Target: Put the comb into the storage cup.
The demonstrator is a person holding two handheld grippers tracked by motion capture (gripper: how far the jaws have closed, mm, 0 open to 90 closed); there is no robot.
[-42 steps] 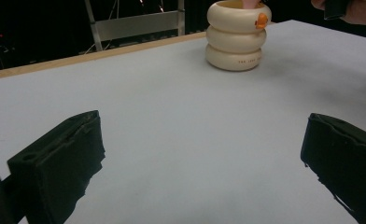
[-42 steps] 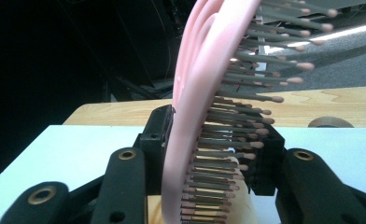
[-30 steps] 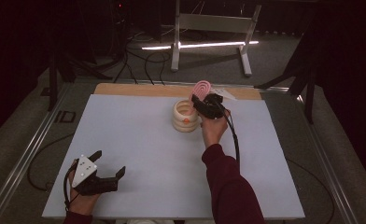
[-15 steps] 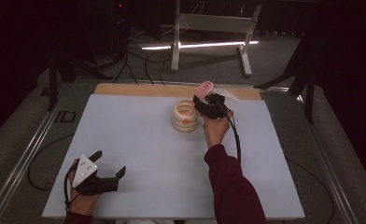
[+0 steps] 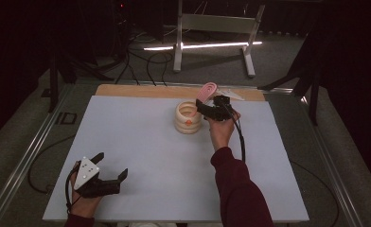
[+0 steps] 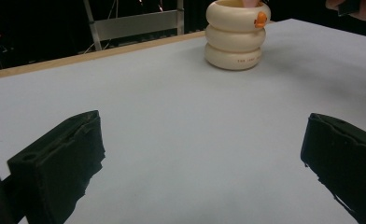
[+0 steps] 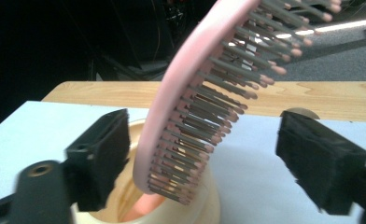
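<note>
Pink hairbrush (image 7: pixel 204 93) stands handle-down in a cream ribbed holder (image 5: pixel 188 118) toward the far side of the bench (image 5: pixel 141 142), bristle head rising above the rim and leaning away to the right. In the right gripper view the bristles (image 7: pixel 232 93) face the right-hand jaw, and the handle end sits down inside the holder's mouth. Right tongs (image 5: pixel 211 109) held just beside the holder on its right, at the level of the brush head; their jaws have just been opening, and now stand wide on either side of the brush with a clear gap to each pad, so the brush is between them but not pinched. The brush rests on the holder's rim on its own. Holder is three stacked rounded rings with a small orange mark (image 6: pixel 261 18) on the top ring and faint lettering on the lowest. Left tongs (image 5: pixel 111 171) lie low at the near left corner of the bench, well apart from the holder, jaws spread wide with bare bench surface between them. A strip of wooden board (image 5: pixel 141 91) shows along the far edge of the bench. Beyond it, a metal stand (image 5: pixel 212 28) on a dark floor with cables.
</note>
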